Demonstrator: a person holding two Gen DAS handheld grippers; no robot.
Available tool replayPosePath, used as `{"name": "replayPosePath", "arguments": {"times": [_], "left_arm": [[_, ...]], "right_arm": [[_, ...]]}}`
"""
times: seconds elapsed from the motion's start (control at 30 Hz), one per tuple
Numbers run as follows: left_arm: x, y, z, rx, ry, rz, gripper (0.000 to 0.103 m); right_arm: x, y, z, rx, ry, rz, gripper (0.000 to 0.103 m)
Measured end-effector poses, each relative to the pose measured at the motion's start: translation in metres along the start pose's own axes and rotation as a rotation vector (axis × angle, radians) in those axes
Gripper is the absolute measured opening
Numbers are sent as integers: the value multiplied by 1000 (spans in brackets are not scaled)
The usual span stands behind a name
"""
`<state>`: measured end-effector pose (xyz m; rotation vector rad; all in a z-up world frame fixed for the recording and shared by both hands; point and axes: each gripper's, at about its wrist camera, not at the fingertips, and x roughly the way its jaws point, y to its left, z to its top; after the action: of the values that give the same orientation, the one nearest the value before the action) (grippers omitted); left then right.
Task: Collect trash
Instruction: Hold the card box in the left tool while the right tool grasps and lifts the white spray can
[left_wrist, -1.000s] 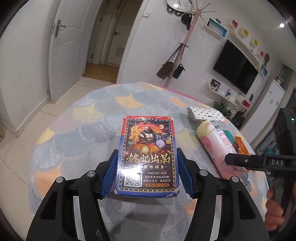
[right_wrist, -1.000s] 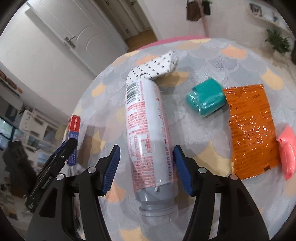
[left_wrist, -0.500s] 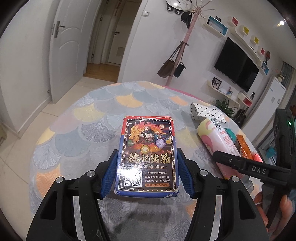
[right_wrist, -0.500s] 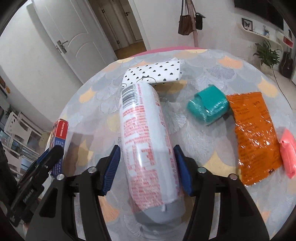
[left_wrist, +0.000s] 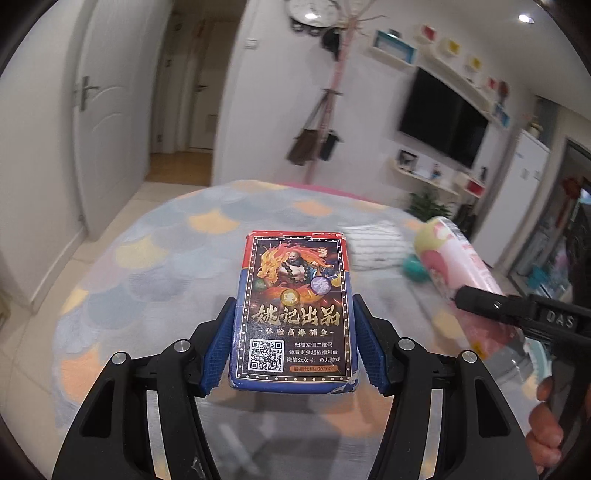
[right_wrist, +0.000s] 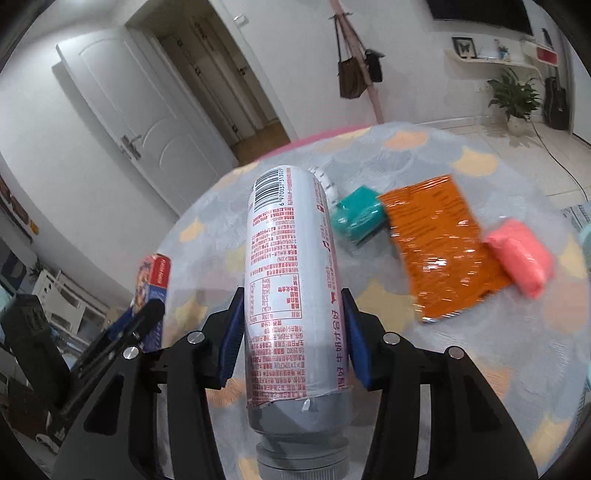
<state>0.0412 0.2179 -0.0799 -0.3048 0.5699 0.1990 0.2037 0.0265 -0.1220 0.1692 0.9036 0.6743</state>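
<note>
Blue pads of the left tool (left_wrist: 291, 345) clamp a card box (left_wrist: 293, 306) above the bench (left_wrist: 147, 273); its label shows a QR code and "002605". Right tool (right_wrist: 291, 338) clamps a bottle (right_wrist: 291, 295), barcode "6970037313029".

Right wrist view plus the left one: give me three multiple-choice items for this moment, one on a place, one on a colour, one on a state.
1. Where does the teal packet lie?
A. beside the orange wrapper
B. inside the bottle
C. on the floor

2. What colour is the soft packet at the wrapper's far side?
A. black
B. green
C. coral pink

3. What does the left gripper hold?
A. nothing
B. the card box
C. a bag

Key: 1 A, it touches the wrapper's edge on the table; 2 C, plainly pink; 3 B, blue pads press both box sides, while the right gripper clamps the bottle.
</note>
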Motion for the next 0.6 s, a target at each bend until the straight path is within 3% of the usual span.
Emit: {"name": "replayPosePath", "arguments": {"times": [0.37, 0.6], "left_arm": [[-6, -89, 8, 137, -31, -137, 58], [1, -154, 9, 233, -36, -221, 58]], "right_arm": [[-81, -72, 2, 159, -134, -6, 46], [-139, -122, 3, 212, -253, -125, 46]]}}
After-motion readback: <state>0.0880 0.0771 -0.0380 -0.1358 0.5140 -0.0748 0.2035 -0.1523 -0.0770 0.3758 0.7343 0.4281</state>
